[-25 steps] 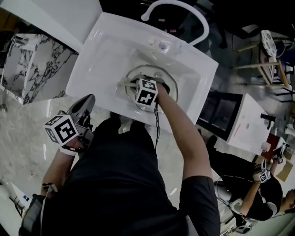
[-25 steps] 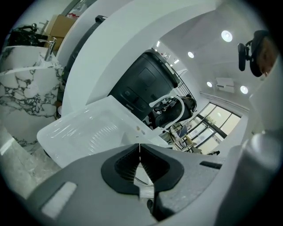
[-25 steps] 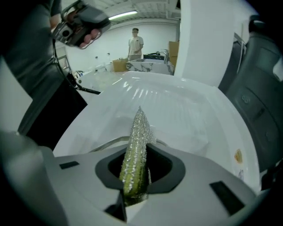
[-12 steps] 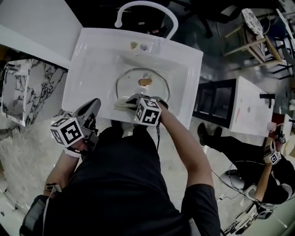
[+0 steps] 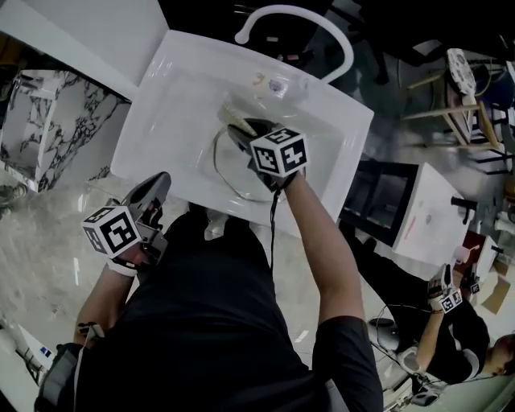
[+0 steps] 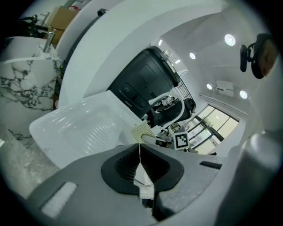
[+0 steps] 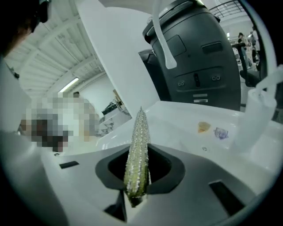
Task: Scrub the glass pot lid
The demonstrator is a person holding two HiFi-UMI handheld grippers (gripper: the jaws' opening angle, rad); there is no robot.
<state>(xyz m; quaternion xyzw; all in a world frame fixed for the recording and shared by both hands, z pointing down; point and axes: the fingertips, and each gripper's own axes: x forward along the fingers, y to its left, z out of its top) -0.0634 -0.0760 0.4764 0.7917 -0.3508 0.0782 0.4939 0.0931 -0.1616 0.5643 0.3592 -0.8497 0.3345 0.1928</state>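
Observation:
The glass pot lid lies in the white sink; only its left and near rim show, the rest is under my right arm. My right gripper is over the lid's far-left part, shut on a yellow-green scrub pad. The right gripper view shows that pad edge-on, standing up out of the shut right gripper. My left gripper hangs over the counter by the sink's near-left corner, apart from the lid. In its own view the left gripper is shut with nothing in it.
A white arched faucet rises behind the basin, with two small stickers on the rim beneath it. A marble-fronted cabinet stands left and a black unit right. Another person with grippers is at lower right.
My right gripper has carried the scrub pad from the lid's near edge across to its far-left side. The lid's knob is now hidden. The left gripper stays put.

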